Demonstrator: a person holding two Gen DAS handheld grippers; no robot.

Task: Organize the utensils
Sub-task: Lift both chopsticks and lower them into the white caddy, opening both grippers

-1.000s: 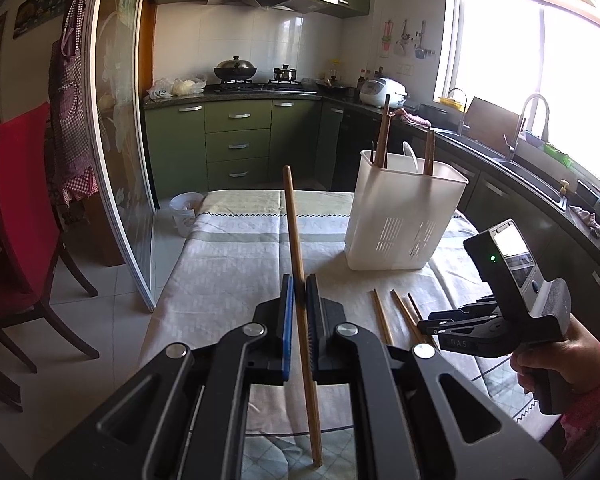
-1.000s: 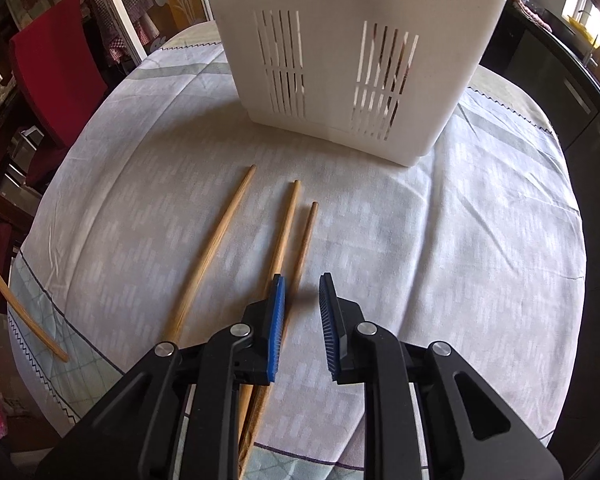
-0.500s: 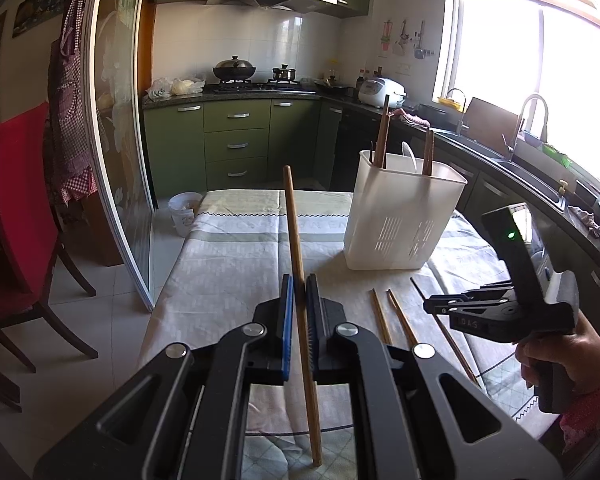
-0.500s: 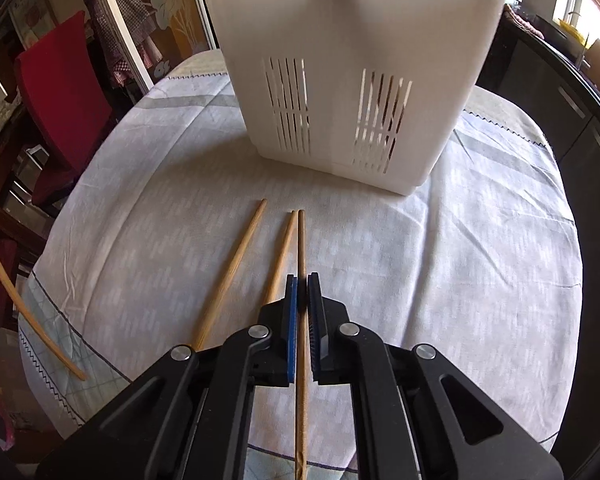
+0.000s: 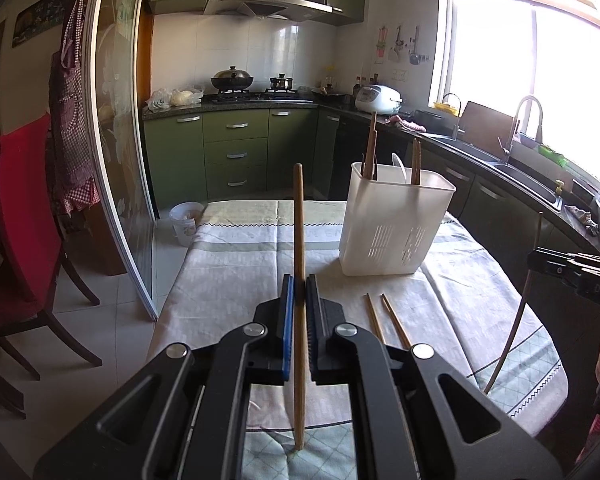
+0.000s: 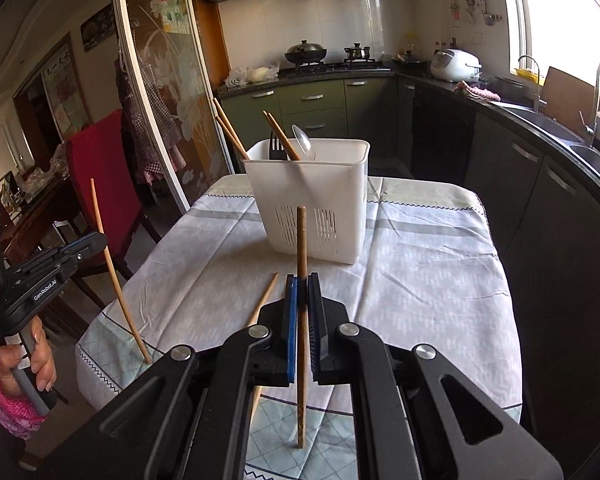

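My left gripper (image 5: 299, 285) is shut on a wooden chopstick (image 5: 299, 220), held upright over the table's near edge. My right gripper (image 6: 302, 285) is shut on a second chopstick (image 6: 301, 240), raised off the cloth; from the left wrist view it shows at the right edge (image 5: 536, 258) with its chopstick (image 5: 520, 308) hanging down. Beyond both stands the white slotted utensil holder (image 5: 396, 224), which contains several chopsticks, a black fork and a pale spoon (image 6: 302, 142). Two chopsticks (image 5: 384, 320) lie on the cloth in front of the holder.
The table wears a pale patterned cloth (image 6: 420, 272). A red-covered chair (image 5: 16, 208) and a glass sliding door (image 5: 116, 160) stand to the left. Dark kitchen counters with a sink (image 5: 512, 164) run along the right. A small white bin (image 5: 186, 222) sits on the floor.
My right gripper closed on one of the three chopsticks lying on the cloth and lifted it up and back from the holder. The left gripper kept still with its chopstick.
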